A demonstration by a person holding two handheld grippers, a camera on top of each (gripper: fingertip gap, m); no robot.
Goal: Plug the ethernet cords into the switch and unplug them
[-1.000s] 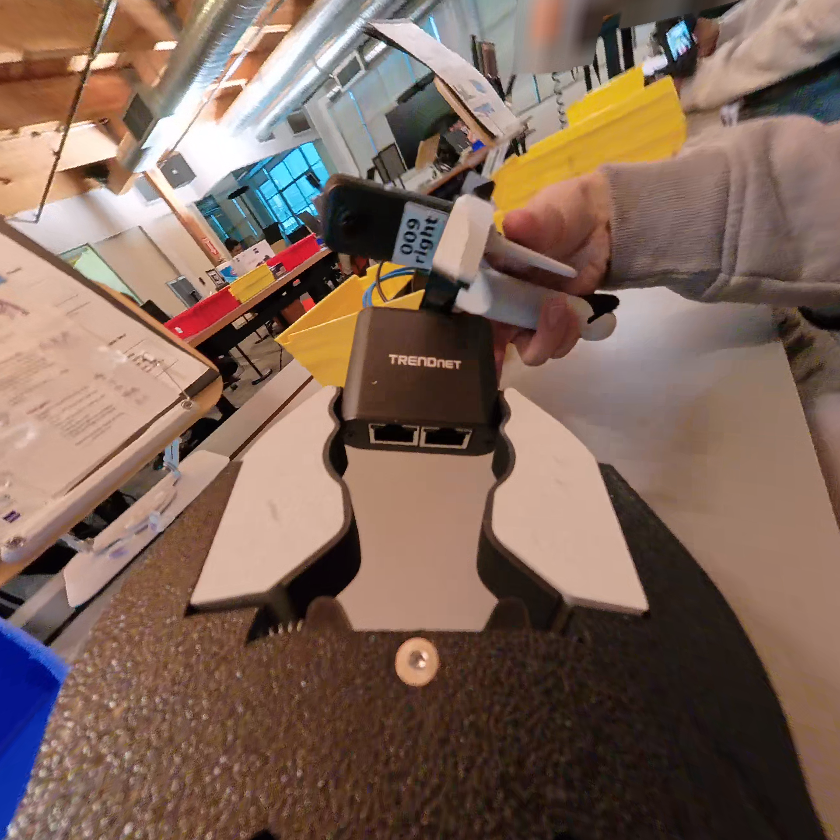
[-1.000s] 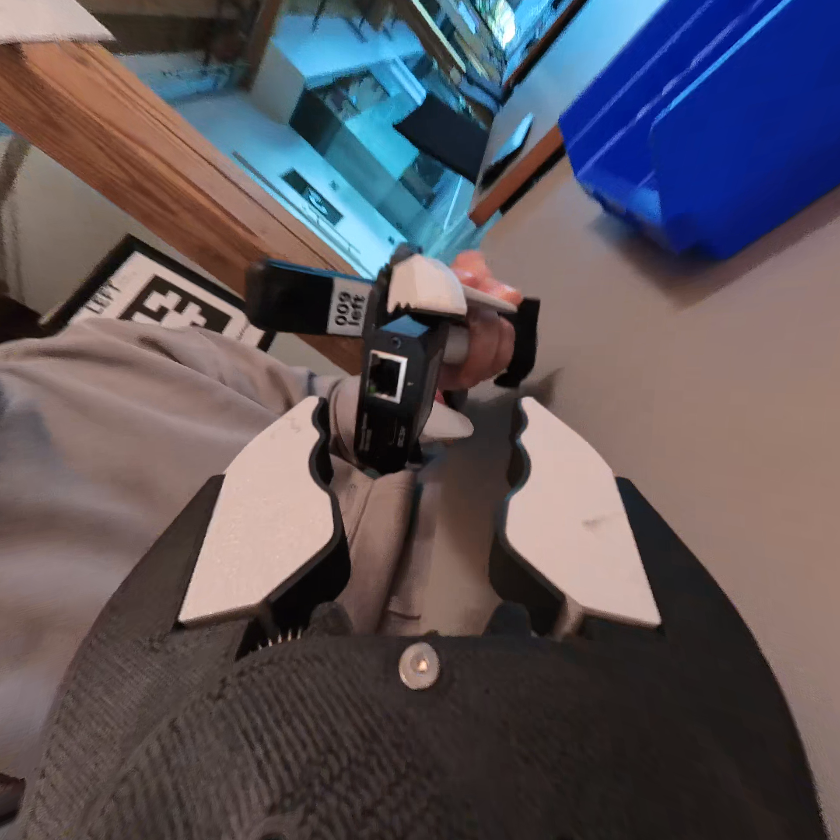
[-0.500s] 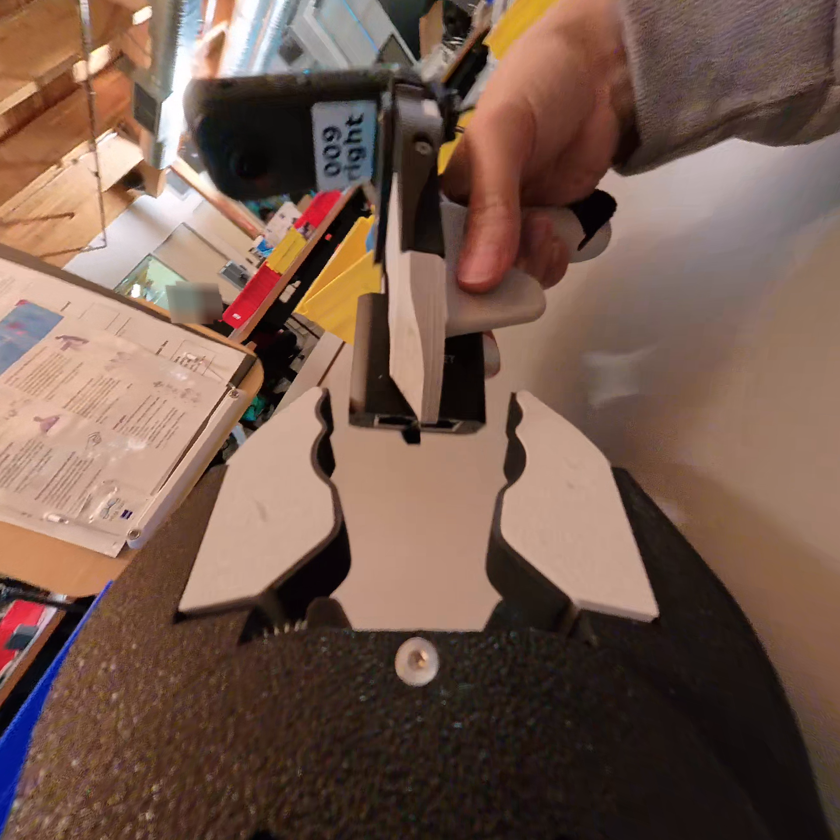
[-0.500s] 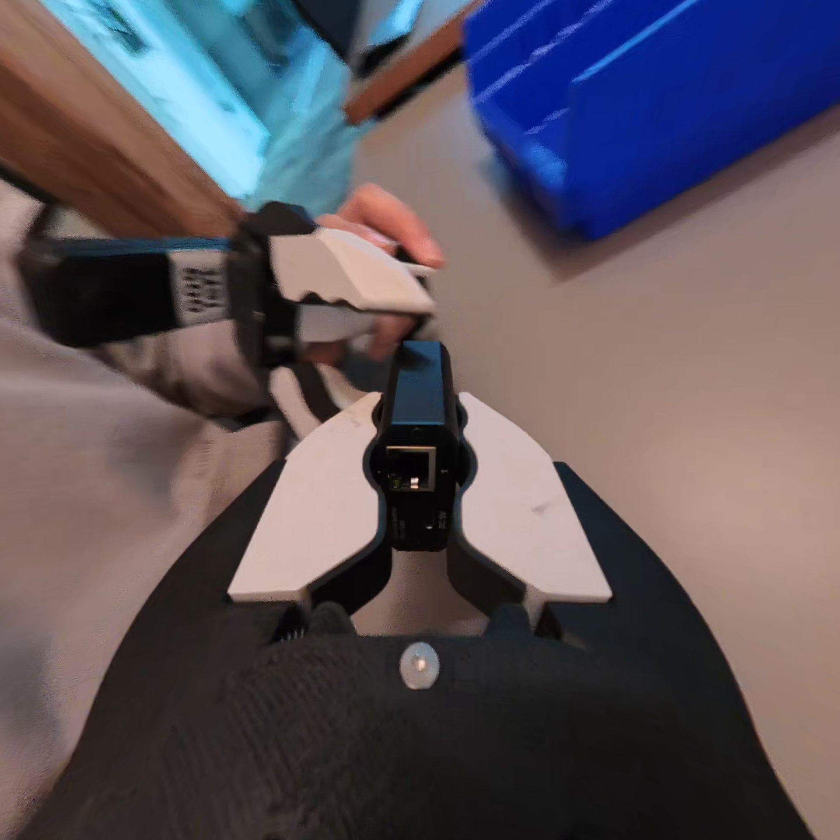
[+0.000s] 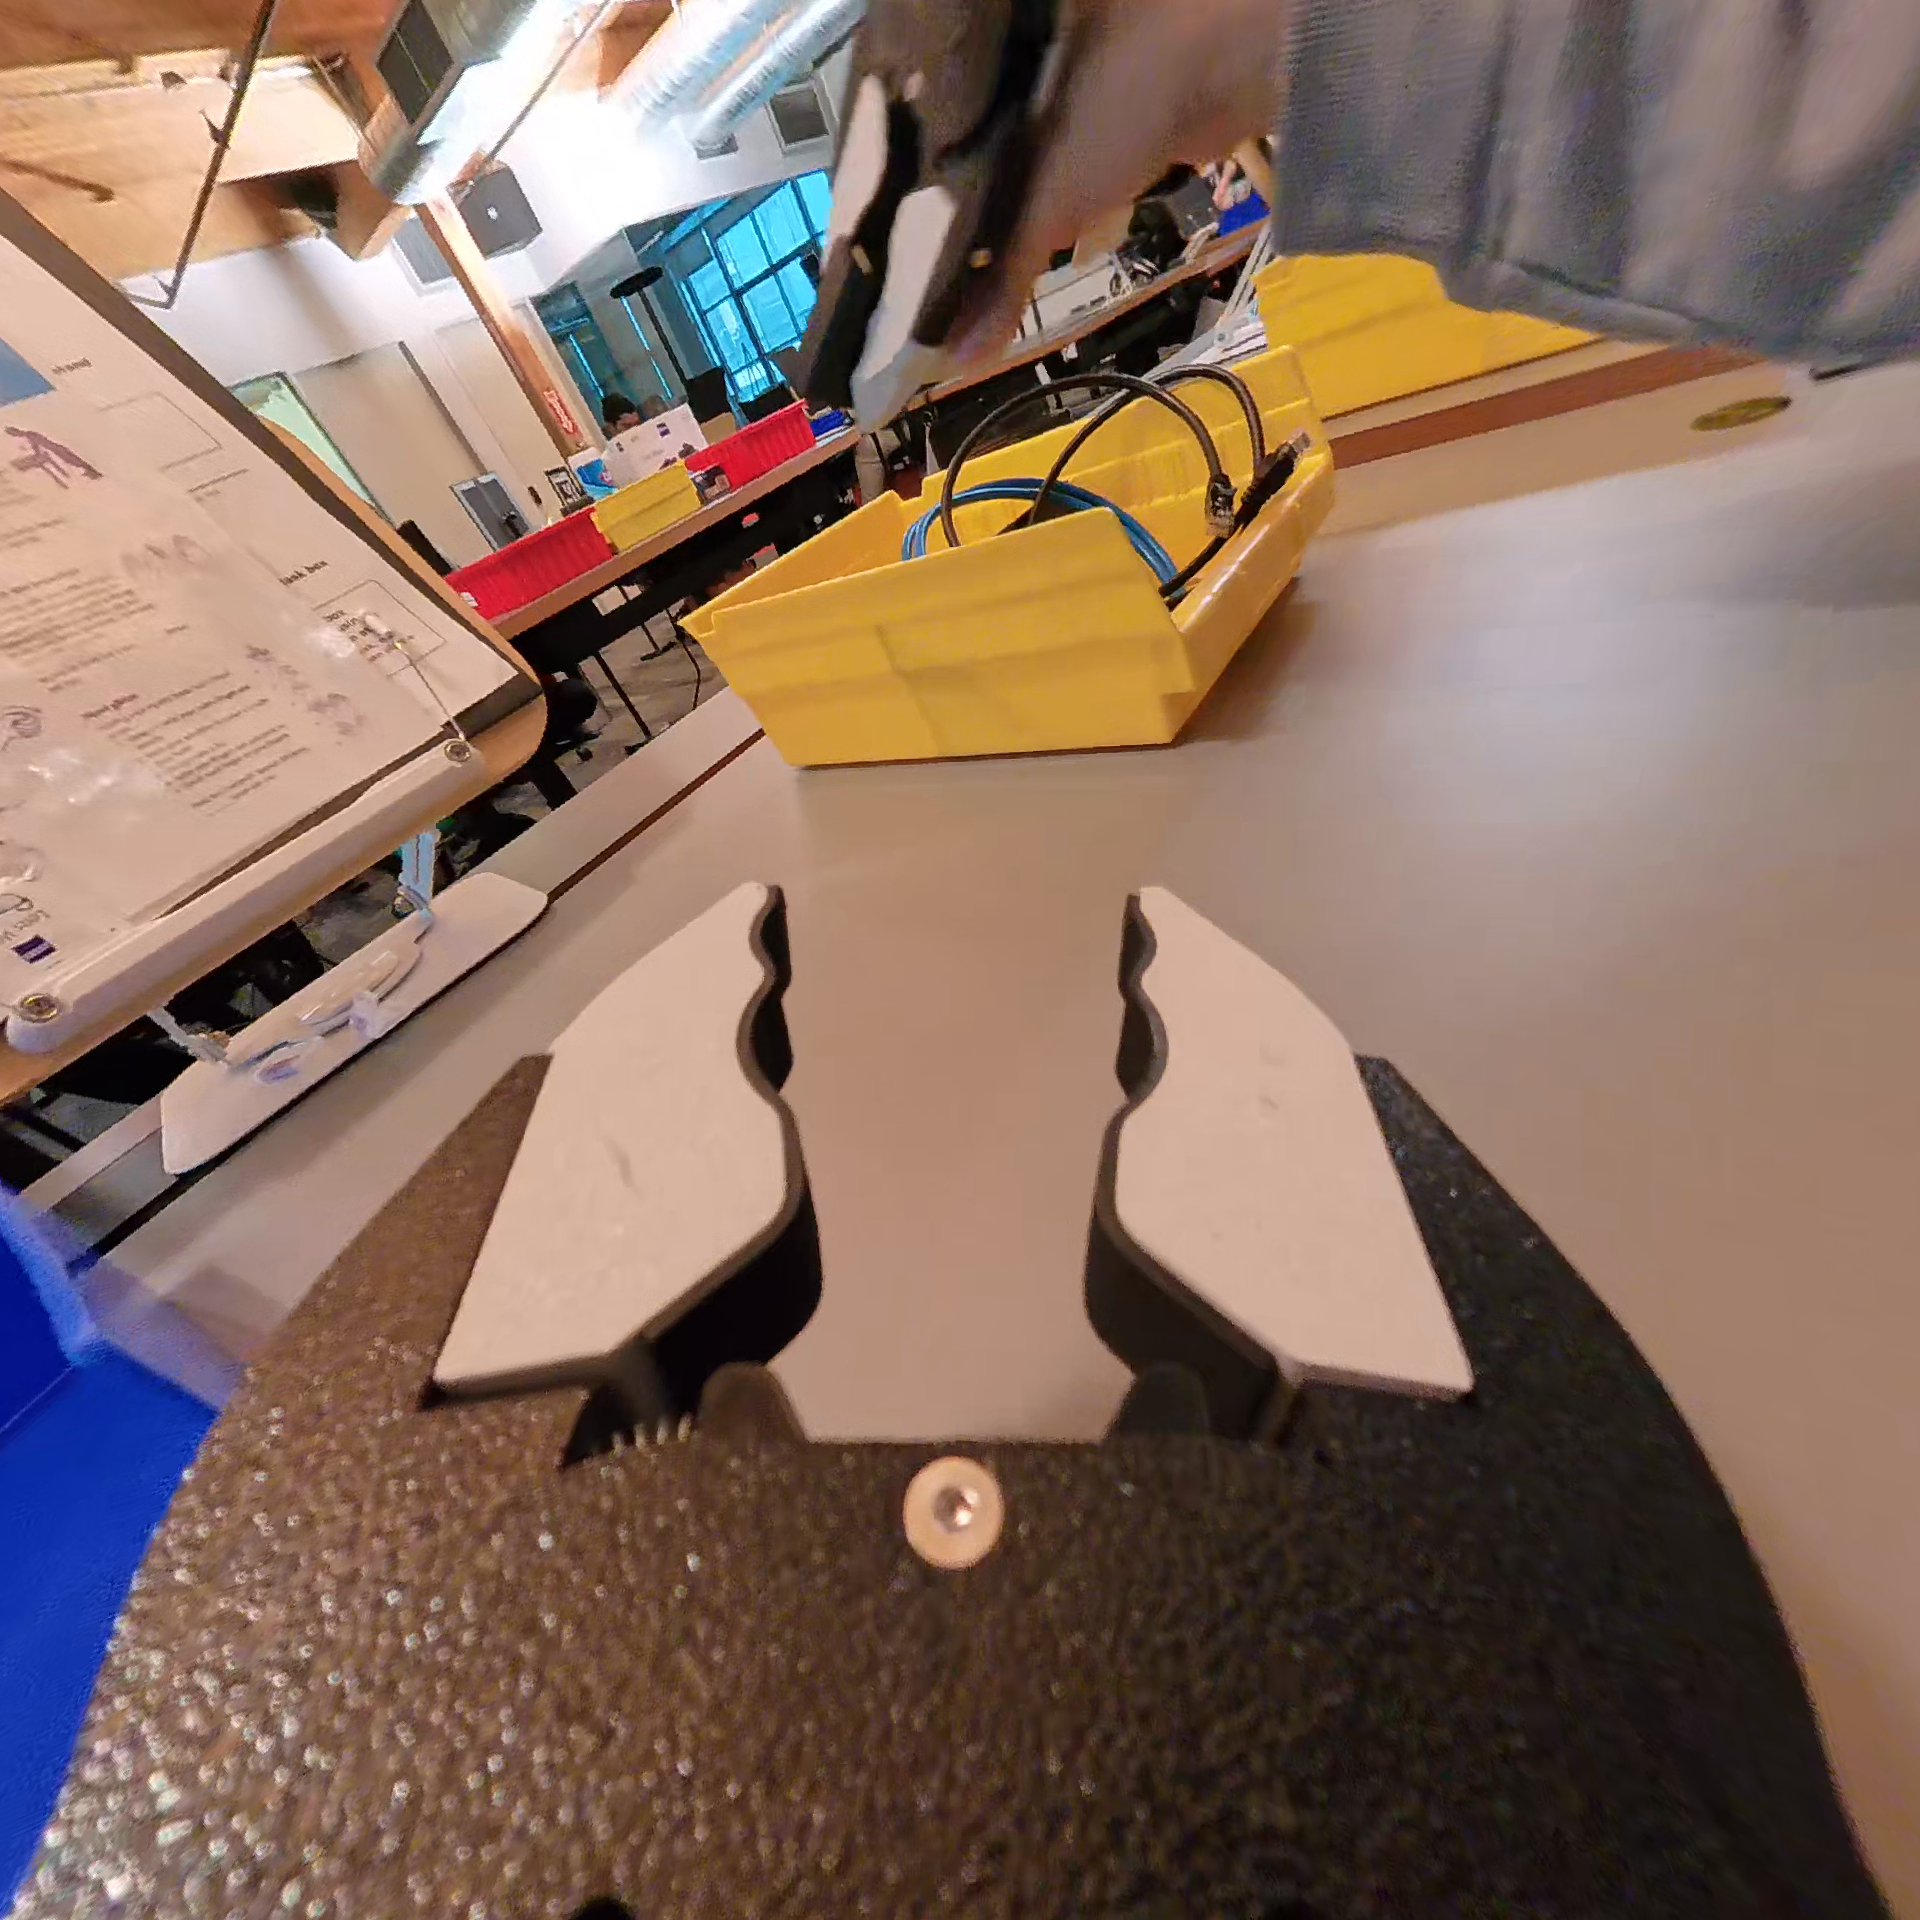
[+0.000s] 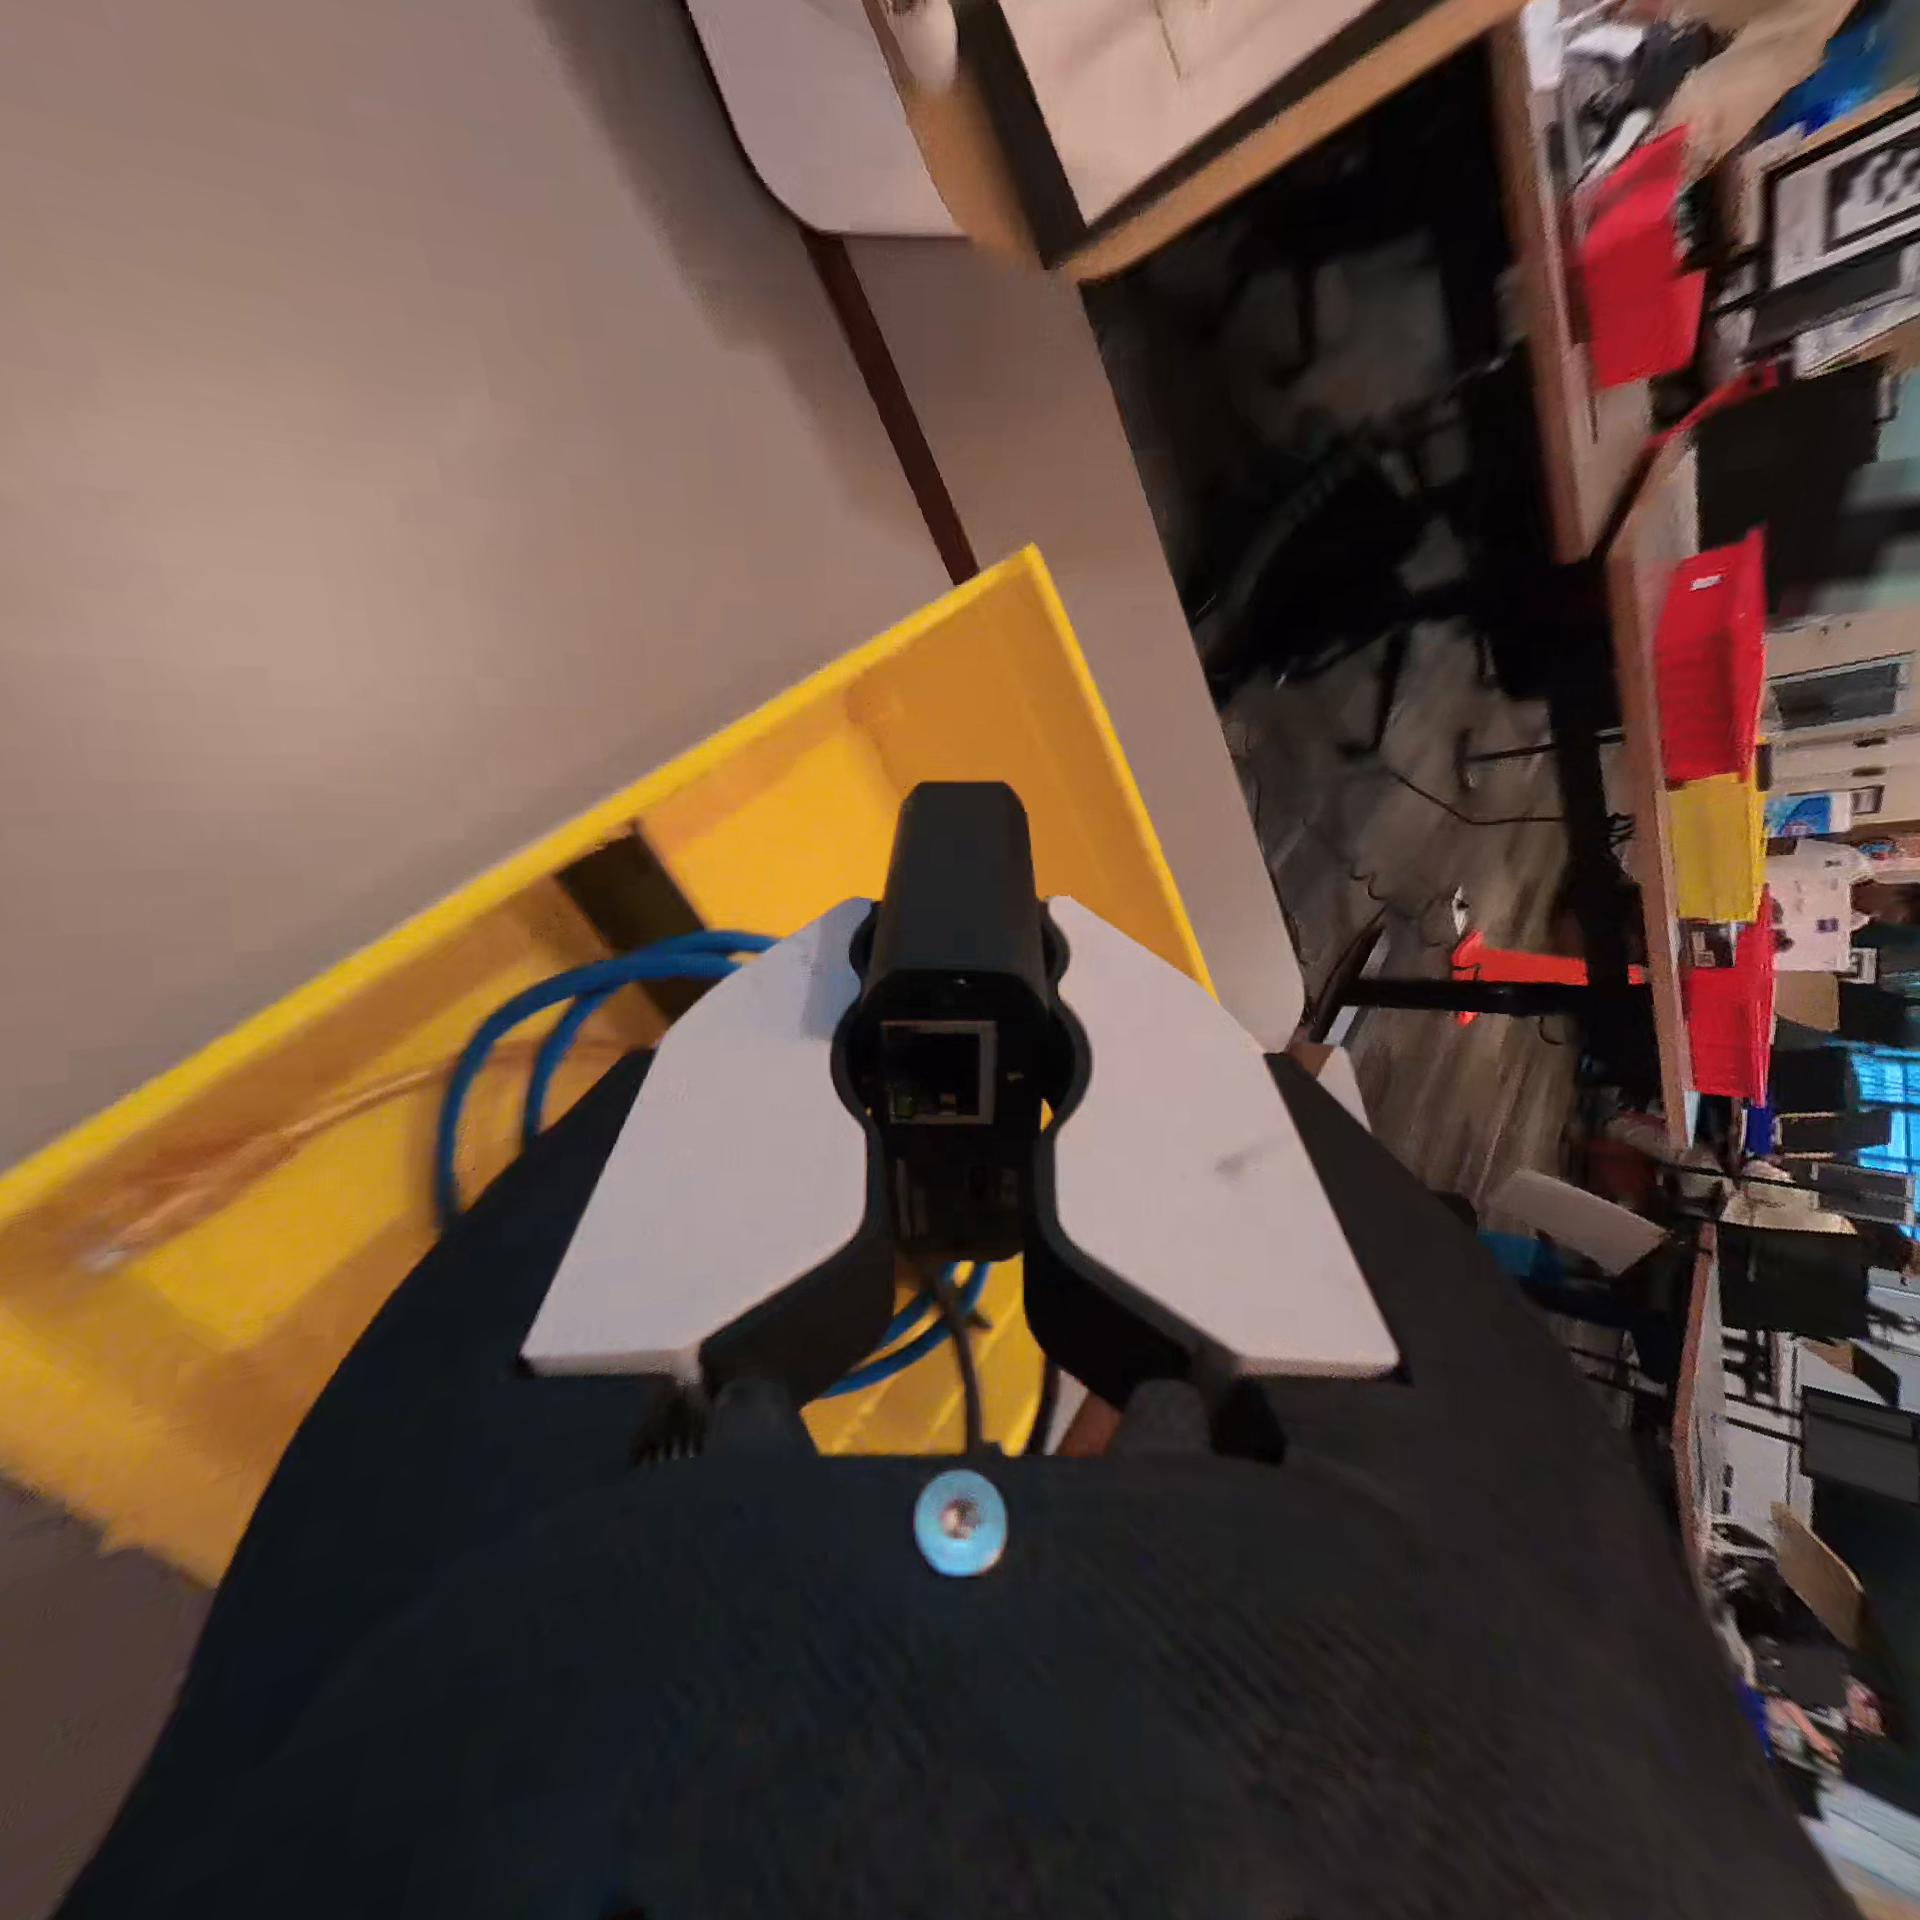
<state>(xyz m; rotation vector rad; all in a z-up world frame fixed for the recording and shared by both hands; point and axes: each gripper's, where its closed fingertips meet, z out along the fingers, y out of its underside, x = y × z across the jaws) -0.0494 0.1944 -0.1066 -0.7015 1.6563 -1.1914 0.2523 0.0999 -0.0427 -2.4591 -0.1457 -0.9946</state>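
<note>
Switch [image 6: 956, 1039] clamped narrow-side in right gripper [image 6: 961, 997]; left gripper [image 5: 954, 997] open, empty; insertion force on cords [image 5: 1132, 457] may twist switch loose.

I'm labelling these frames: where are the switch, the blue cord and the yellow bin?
switch [image 6: 940, 1049], right wrist view, on its port face.
blue cord [image 5: 1039, 499], left wrist view, on its loop.
yellow bin [image 5: 977, 649], left wrist view, on its front wall.

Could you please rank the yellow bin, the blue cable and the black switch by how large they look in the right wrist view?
1. Yellow bin.
2. Black switch, though it is nearest the camera, held in the right claw.
3. Blue cable, mostly hidden.
</note>
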